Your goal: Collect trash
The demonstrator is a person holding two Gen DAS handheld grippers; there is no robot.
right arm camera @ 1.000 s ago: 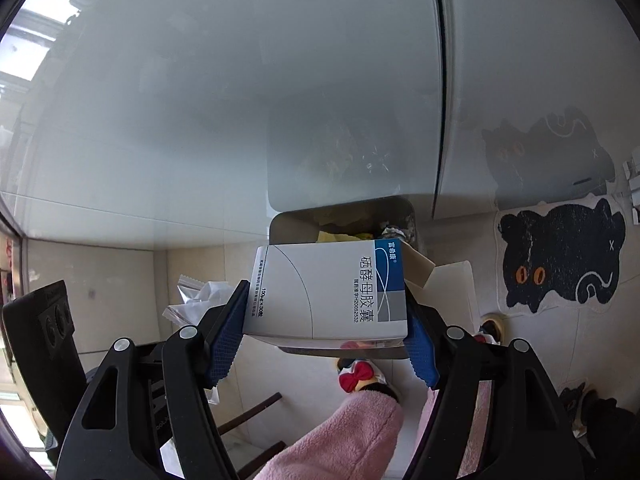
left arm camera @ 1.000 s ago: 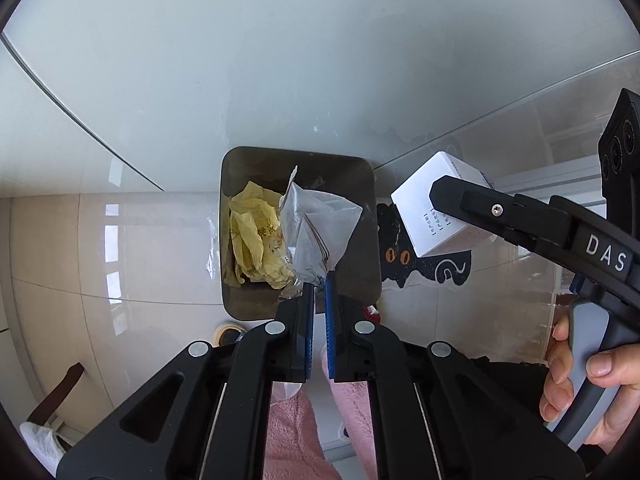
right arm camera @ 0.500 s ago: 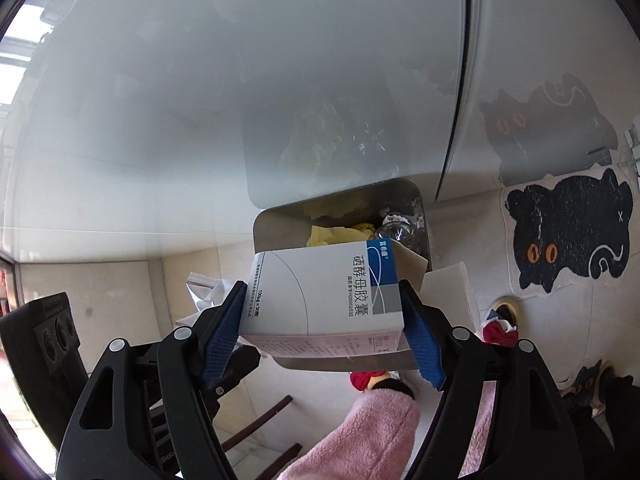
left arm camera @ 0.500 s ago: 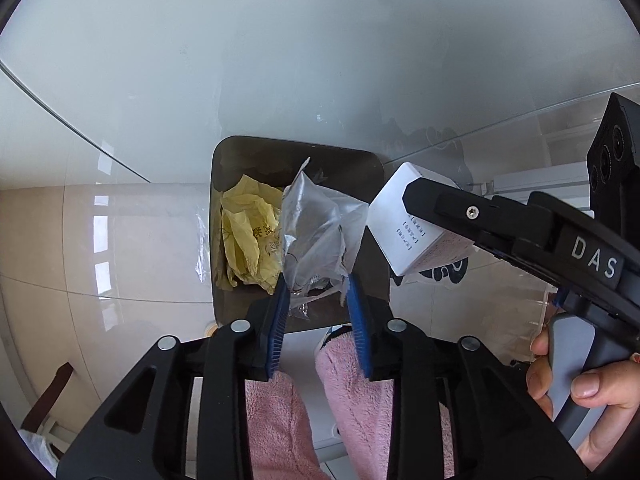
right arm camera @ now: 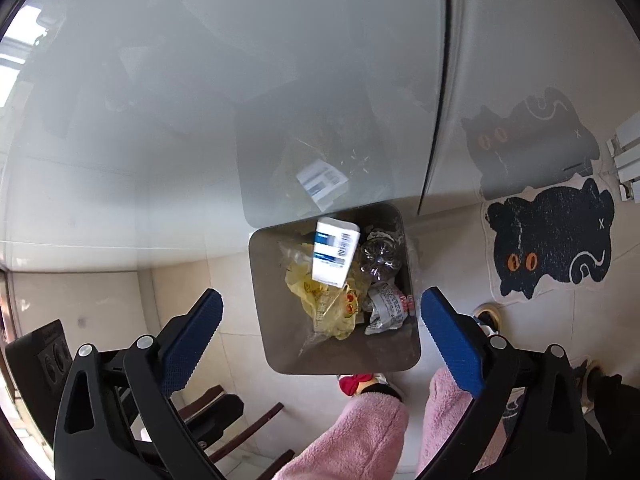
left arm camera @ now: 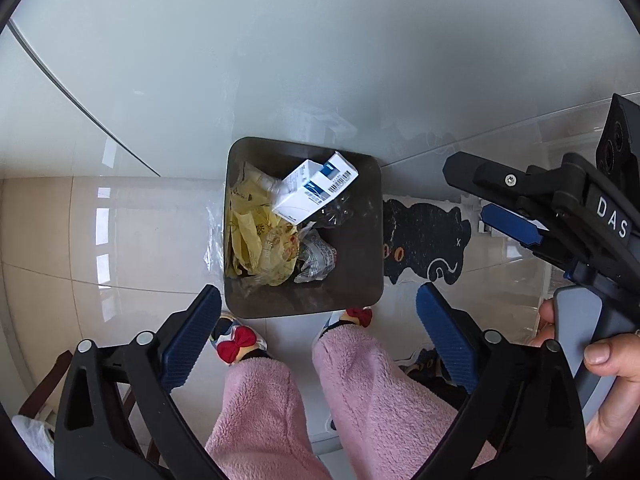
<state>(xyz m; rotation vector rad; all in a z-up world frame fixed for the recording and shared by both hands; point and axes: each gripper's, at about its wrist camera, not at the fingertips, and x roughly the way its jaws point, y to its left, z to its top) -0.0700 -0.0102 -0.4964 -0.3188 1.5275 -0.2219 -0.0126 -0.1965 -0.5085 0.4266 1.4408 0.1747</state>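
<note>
I count one dark bin (left arm camera: 372, 184) on the floor below both of my grippers, holding one white-and-blue box (left arm camera: 316, 192), one yellow crumpled bag (left arm camera: 260, 240), one clear plastic bottle (right arm camera: 380, 260) and one crumpled printed wrapper (left arm camera: 318, 262). The box lies tilted on top of the yellow bag, near the bin's far rim. My left gripper (left arm camera: 318, 328) has just been opening and now stands wide with nothing between its pads. My right gripper (right arm camera: 320, 328) has just been opening too, and is likewise spread wide and empty. The glass counter's edge (right arm camera: 440, 80) overhangs the bin's far side. One black cat mat (right arm camera: 552, 240) lies right of the bin; two pink-trousered legs (left arm camera: 320, 392) stand at its near rim.
</note>
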